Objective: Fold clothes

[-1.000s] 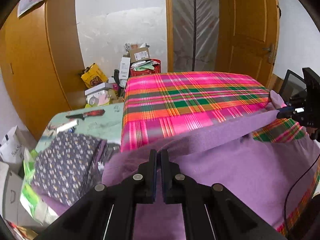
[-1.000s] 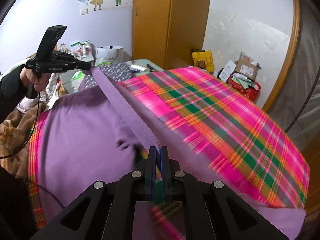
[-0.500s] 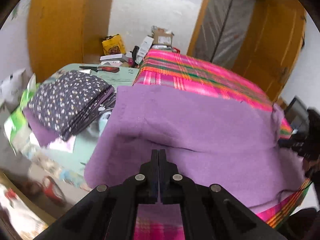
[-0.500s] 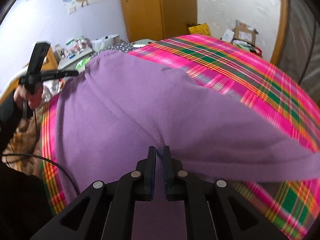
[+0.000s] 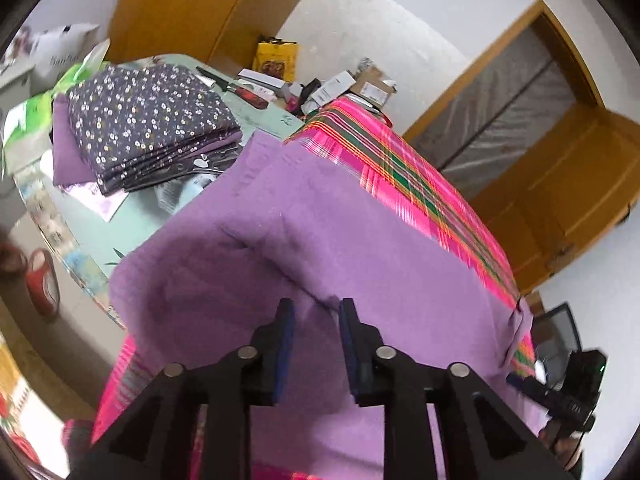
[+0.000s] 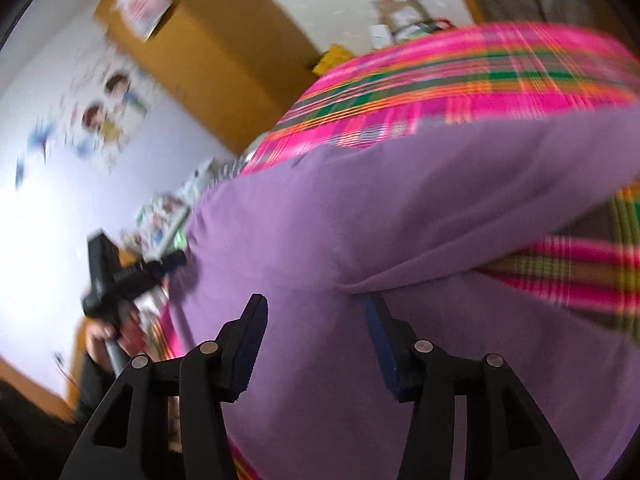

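A purple garment (image 5: 360,248) lies folded over on the bed's pink plaid cover (image 5: 420,184). My left gripper (image 5: 316,306) hovers low over its near left corner. Its jaws are opening, the pads stand apart and press nothing, and a fold ridge runs just past the tips. My right gripper (image 6: 316,304) is over the other end of the purple garment (image 6: 400,216), its jaws also opening wide, with cloth under them but none pinched. Each wrist view also catches the other hand's tool: the right gripper (image 5: 560,396) at the lower right, the left gripper (image 6: 132,276) at the left.
A stack of folded dark floral cloth (image 5: 148,136) sits on a pale green table (image 5: 120,236) left of the bed. Boxes and clutter (image 5: 352,84) stand by the far wall, a wooden door (image 5: 568,208) at the right. A red slipper (image 5: 40,284) lies on the floor.
Both grippers carried the garment's raised edge over and down, then let it go and opened. The purple cloth now lies doubled on the bed. Both views have rolled.
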Tool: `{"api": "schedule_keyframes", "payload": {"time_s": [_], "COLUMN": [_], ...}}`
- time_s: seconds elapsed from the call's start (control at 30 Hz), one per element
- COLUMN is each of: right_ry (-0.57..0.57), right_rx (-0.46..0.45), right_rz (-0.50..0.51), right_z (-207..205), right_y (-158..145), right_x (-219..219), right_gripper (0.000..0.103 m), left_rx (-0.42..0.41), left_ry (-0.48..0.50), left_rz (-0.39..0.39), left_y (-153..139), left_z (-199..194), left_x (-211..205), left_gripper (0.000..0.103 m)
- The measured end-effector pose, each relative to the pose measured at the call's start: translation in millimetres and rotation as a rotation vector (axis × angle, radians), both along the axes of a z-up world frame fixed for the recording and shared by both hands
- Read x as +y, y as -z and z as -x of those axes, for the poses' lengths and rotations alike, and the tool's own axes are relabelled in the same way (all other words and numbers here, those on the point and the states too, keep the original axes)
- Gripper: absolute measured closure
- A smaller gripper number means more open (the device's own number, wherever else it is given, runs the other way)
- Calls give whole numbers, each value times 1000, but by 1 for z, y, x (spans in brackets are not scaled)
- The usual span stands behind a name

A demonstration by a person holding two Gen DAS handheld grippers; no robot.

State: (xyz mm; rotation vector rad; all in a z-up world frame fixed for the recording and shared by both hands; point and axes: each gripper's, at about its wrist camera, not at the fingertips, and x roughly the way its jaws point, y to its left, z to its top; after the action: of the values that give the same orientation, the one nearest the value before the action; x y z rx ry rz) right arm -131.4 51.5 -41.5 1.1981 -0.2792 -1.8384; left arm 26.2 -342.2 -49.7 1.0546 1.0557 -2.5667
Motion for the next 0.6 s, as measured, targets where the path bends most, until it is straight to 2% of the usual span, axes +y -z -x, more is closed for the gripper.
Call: {"api": "schedule_keyframes", "payload": {"time_s": [0.17,0.27,0.43,0.47,0.5,0.6], "right_ry": [103,171,243,245,248,260], "right_rx": [-143,-234,-289,-278,-269,-271], "right_rz": [9,55,59,42,21,-7], "right_z": [17,28,38,37,37,37], "right_y": [11,19,22,21,21,26], "right_x": [6,13,11,9,7,6], "right_gripper": [50,50,51,56,68,92], "left_rx": [-23,-26,-38,-38,-37,-35], "left_ry": [-60,-81,-102,-105,-107,-114], "left_rz": [-67,-84,-91,-89,-88,-90], "left_y": [8,10,12,12,12,12], "left_z": [13,16,25,26,27,28], "left_x": [-11,-14,-16,-16,-17,-18], "left_gripper": [76,76,76,76,76,78]}}
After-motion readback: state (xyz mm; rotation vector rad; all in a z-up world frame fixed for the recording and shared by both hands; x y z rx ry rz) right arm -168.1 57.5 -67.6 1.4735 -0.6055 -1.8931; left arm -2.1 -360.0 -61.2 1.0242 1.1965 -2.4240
